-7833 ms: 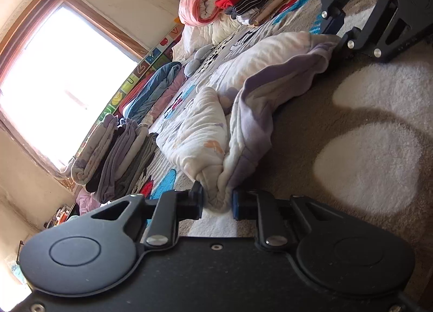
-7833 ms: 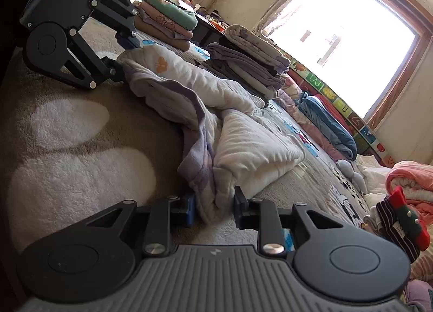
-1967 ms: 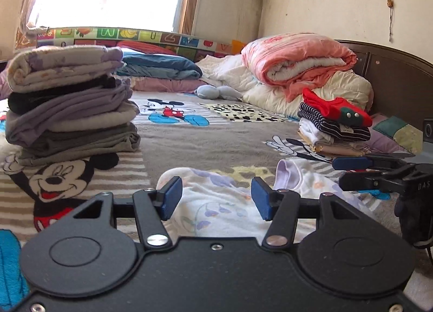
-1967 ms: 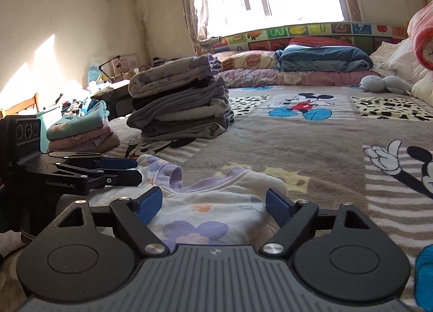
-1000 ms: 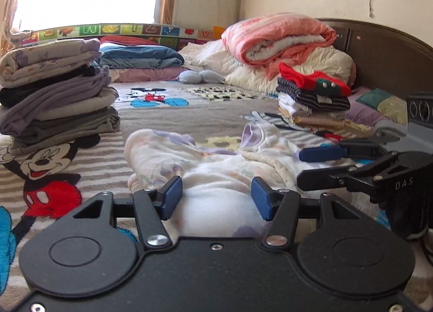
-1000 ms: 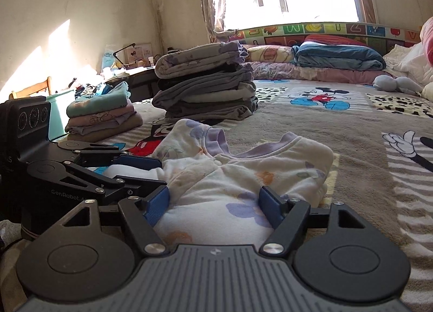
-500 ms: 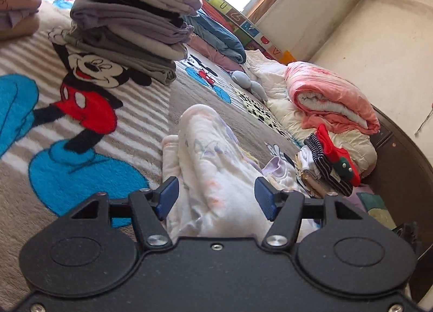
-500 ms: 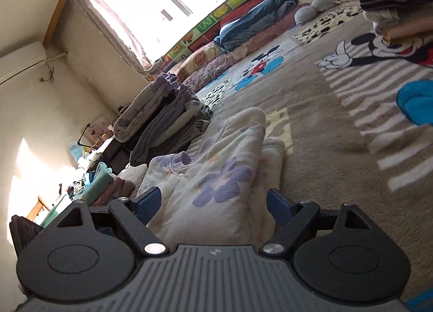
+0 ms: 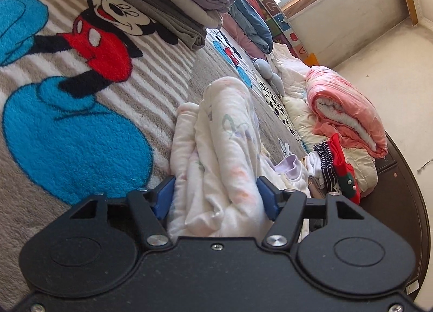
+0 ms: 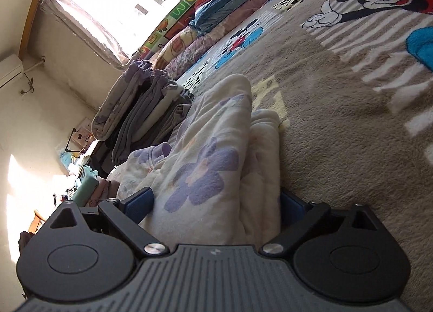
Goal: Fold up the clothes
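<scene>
while both tools straddle it, the white fleece garment with purple flowers [image 9: 216,149] lies doubled into a thick bundle on the grey cartoon-mouse blanket [image 9: 81,122]. the left gripper [image 9: 215,195] has its blue pads spread wide around one end of the bundle, cloth filling the gap; the right gripper [image 10: 216,203] brackets the other end just as broadly. neither pair looks pinched down, so i judge this a scoop-and-carry or a final squaring of the fold. to do it well, close evenly on all layers at once and keep both ends level so the fold does not spill. beyond the bundle stands a tall stack of folded grey and lilac clothes [image 9: 167,6], and further off a rolled pink quilt [image 9: 349,120].
</scene>
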Demonstrator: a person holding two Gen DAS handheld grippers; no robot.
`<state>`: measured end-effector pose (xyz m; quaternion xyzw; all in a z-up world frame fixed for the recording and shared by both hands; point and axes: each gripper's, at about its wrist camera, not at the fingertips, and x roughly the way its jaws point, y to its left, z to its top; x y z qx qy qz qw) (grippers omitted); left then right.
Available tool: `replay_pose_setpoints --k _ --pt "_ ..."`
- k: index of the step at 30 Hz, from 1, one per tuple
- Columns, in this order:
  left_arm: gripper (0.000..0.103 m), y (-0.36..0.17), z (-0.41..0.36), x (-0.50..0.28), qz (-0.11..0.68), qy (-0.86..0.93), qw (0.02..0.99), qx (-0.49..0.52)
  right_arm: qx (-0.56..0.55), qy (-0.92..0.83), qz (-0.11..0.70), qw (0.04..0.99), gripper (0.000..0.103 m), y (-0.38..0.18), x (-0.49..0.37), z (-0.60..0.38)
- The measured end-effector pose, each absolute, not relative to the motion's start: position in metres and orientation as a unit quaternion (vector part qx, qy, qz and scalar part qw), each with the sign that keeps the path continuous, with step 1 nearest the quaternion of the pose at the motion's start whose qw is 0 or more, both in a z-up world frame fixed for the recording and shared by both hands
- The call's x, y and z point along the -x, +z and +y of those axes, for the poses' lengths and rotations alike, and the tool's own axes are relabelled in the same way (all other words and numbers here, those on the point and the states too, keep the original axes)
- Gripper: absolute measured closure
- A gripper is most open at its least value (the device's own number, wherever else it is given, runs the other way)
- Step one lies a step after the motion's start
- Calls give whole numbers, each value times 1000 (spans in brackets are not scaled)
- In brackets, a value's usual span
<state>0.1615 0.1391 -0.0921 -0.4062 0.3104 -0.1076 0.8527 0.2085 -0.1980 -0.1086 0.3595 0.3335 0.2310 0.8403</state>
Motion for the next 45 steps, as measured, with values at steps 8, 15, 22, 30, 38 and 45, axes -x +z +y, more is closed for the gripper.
replay_pose_setpoints --k 8,15,22,30,38,45 --pt "57 -73 135 -131 326 -135 809 469 -423 229 316 818 47 -100 -187 -214" --pt "45 -77 111 -82 378 -131 797 452 -444 221 315 809 36 -67 -115 -249" --pt "32 -74 110 -73 350 -122 838 399 -439 184 314 821 16 -107 -80 -281" --pt "32 -93 95 -90 336 -144 838 405 -377 240 301 843 12 -118 -107 -256" --pt "54 -84 85 -89 318 -176 820 441 -399 263 286 831 46 -122 -100 -255" --pt "54 -61 55 -92 294 -218 809 460 -441 270 237 822 49 -95 -86 -283"
